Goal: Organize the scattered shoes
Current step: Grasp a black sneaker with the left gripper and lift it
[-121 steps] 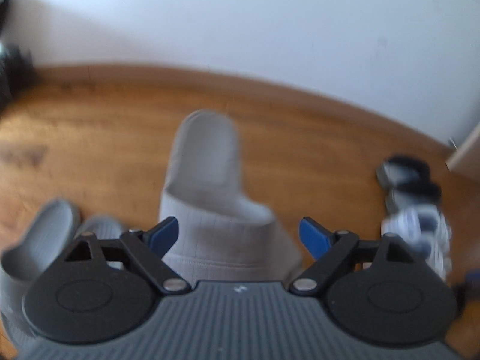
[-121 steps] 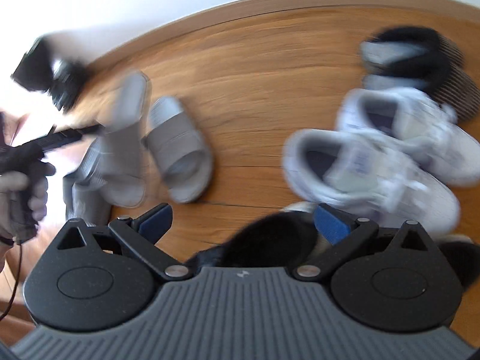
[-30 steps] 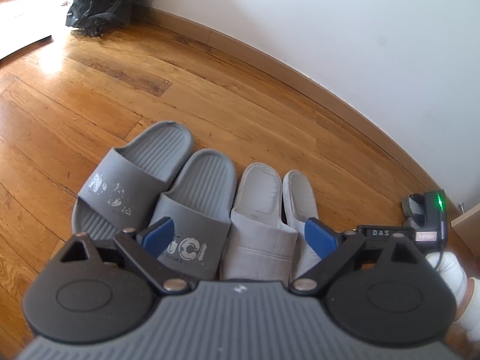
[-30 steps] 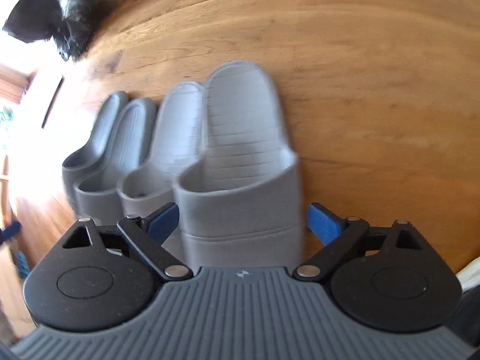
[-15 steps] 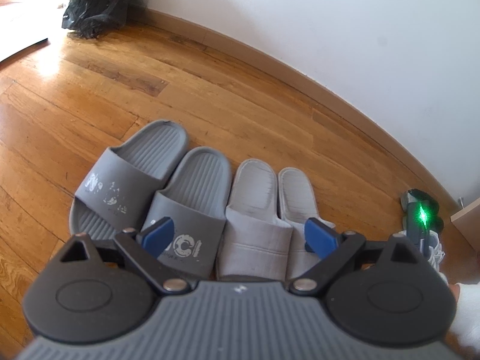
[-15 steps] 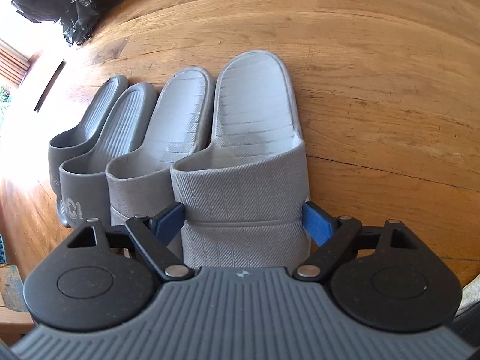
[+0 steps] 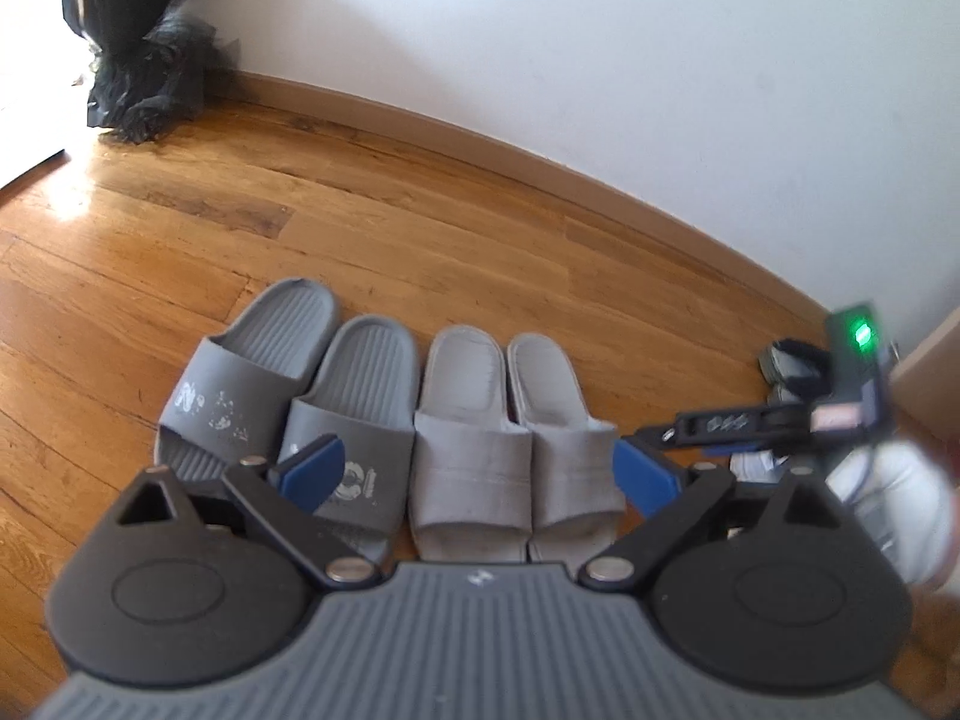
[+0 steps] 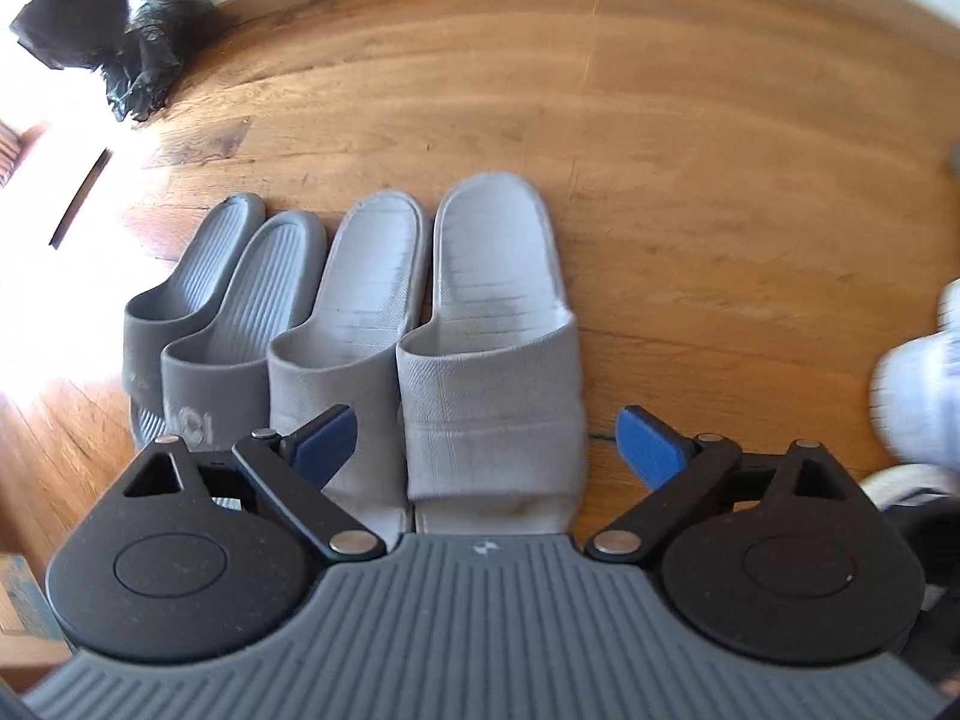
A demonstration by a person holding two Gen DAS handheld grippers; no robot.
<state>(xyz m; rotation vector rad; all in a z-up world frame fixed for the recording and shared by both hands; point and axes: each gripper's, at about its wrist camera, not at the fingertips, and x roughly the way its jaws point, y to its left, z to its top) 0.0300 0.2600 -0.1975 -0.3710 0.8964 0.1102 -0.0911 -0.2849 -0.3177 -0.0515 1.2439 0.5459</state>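
Two pairs of slides stand side by side in a row on the wood floor, toes toward the wall. The dark grey pair point(image 7: 288, 396) is on the left and the light grey pair point(image 7: 510, 438) on the right. Both pairs also show in the right wrist view, dark grey point(image 8: 222, 324) and light grey point(image 8: 480, 324). My left gripper point(image 7: 477, 471) is open and empty, held back from the row. My right gripper point(image 8: 486, 438) is open and empty just behind the rightmost light grey slide. It shows from the side in the left wrist view point(image 7: 780, 420).
A black plastic bag point(image 7: 138, 60) lies against the wall at the far left. White sneakers point(image 8: 918, 384) and dark shoes point(image 7: 792, 360) lie to the right of the row. A white wall with a wooden skirting point(image 7: 540, 156) runs behind.
The right gripper has let go of the rightmost light grey slide, opened wider and pulled back from it. The left gripper has pulled back and tilted up, and stayed open.
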